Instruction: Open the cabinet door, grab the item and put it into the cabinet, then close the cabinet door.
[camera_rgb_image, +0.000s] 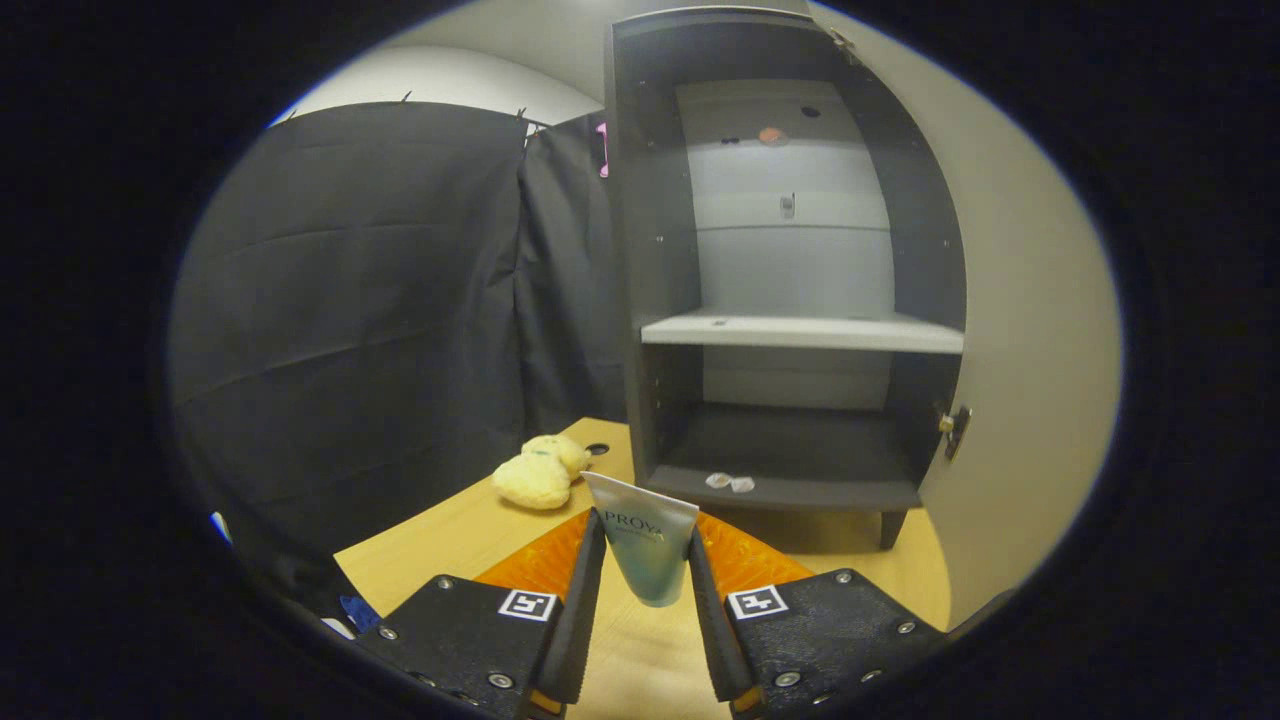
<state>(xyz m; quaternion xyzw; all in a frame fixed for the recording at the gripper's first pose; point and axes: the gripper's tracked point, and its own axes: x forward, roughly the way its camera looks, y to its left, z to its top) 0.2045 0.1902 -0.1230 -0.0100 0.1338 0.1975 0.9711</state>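
Note:
A pale green tube (643, 540) with a white crimped end stands upright between my fingers, and my gripper (645, 545) is shut on it, lifted over the wooden table (440, 545). Straight ahead stands the dark cabinet (790, 270), and its door (1030, 330) is swung wide open to the right, with a small brass knob (948, 424) on its edge. Inside, a white shelf (800, 332) splits the cabinet. The dark bottom compartment (790, 450) lies just beyond the tube, with a small scrap of clear wrapper (730, 482) on its front lip.
A yellow plush toy (540, 472) lies on the table left of the cabinet, beside a round hole (597, 449) in the tabletop. Black cloth (370, 320) hangs behind the table on the left.

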